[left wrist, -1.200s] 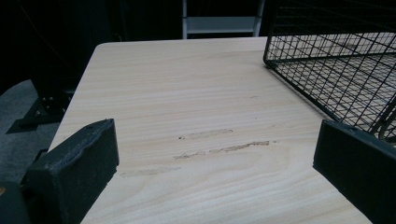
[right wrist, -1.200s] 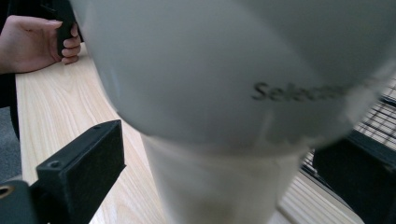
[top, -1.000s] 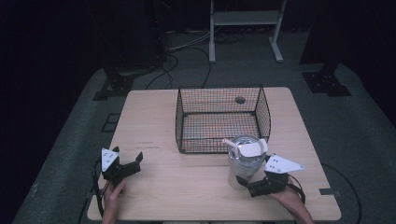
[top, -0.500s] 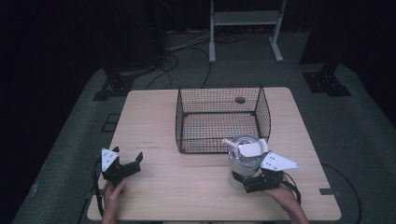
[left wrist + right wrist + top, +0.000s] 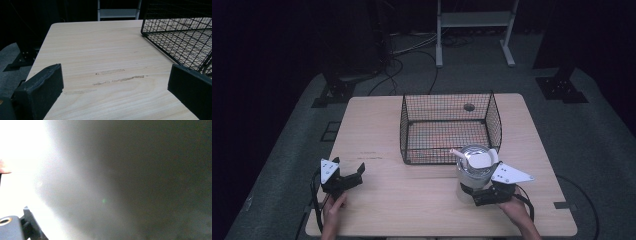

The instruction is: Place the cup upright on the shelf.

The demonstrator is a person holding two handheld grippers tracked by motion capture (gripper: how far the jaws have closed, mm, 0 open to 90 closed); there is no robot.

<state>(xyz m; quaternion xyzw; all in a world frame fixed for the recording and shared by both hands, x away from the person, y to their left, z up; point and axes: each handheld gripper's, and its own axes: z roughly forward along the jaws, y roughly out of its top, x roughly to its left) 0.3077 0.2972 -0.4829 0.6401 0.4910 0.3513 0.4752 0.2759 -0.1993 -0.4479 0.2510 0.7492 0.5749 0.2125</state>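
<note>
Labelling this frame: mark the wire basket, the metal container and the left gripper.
wire basket (image 5: pixel 447 156), high view, front wall mesh.
metal container (image 5: pixel 469 175), high view, side wall.
left gripper (image 5: pixel 350 170), high view, between its open jaws.

Metal pot (image 5: pixel 125 182) blurred; right gripper's (image 5: pixel 484 192) jaws hidden.

My left gripper (image 5: pixel 352 173) sits low at the near left, jaws spread wide and pointing forward and a little right. Its own view shows both black jaws far apart with nothing between them. My left hand (image 5: pixel 333 206) grips it from behind, forearm coming in from the bottom edge, cable looping beside it. My right gripper (image 5: pixel 473 192) is at the near right, grey plate on top, jaws aimed forward-left. My right hand (image 5: pixel 515 206) holds it from behind. Its own view is a blur, so I cannot tell how its jaws stand.
</note>
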